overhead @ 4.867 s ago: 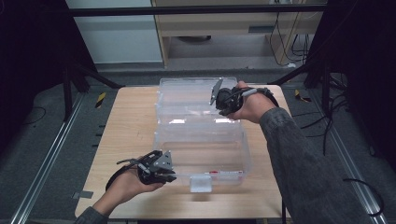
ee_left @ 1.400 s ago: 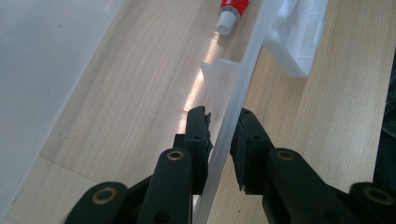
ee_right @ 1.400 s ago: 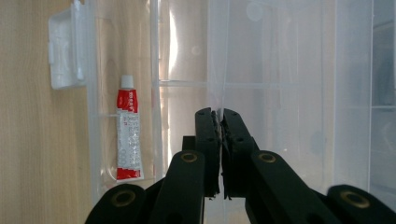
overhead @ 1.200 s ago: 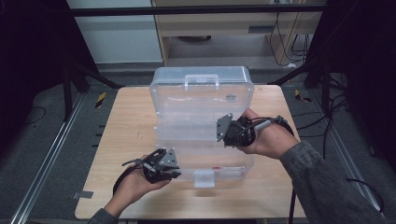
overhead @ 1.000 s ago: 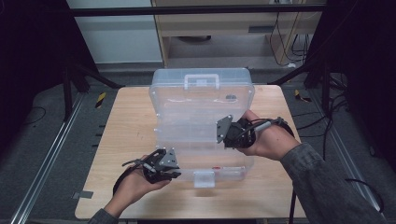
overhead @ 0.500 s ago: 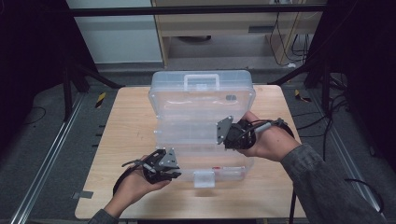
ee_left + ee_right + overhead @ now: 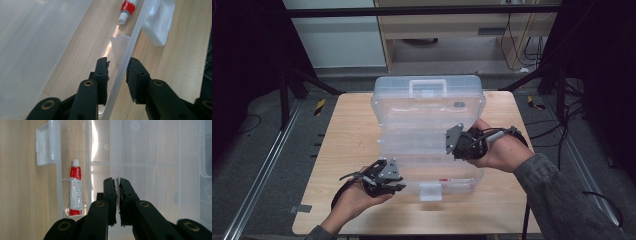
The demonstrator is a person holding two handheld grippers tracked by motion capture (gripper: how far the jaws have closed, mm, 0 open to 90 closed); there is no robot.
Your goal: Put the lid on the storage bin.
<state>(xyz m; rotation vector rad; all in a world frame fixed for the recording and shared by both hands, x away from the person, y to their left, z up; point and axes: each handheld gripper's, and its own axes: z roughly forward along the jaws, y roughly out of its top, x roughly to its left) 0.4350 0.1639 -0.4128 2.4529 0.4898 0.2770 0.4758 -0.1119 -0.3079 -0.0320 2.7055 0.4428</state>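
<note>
A clear plastic organiser box sits on the wooden table [image 7: 342, 135]. Its lid [image 7: 427, 115] is tilted up over the base, with the handle [image 7: 428, 87] at the top. My right gripper [image 7: 451, 147] is shut on the lid's thin edge [image 7: 117, 173]. My left gripper [image 7: 400, 186] is at the base's front wall [image 7: 122, 65], one jaw on each side of it. These jaws have just been opening and do not press on the wall. A red and white tube [image 7: 75, 192] lies in the front compartment. It also shows in the left gripper view [image 7: 127, 8].
The box's white latch [image 7: 430, 191] hangs at the front edge, close to the tube. Bare table lies on both sides of the box. Around the table are dark floor, cables at the right and a metal rail [image 7: 257, 175] at the left.
Nearly five seconds ago the lid lay open at the back; my right gripper has swung it up and forward over the base. Over the last second both hands stayed still.
</note>
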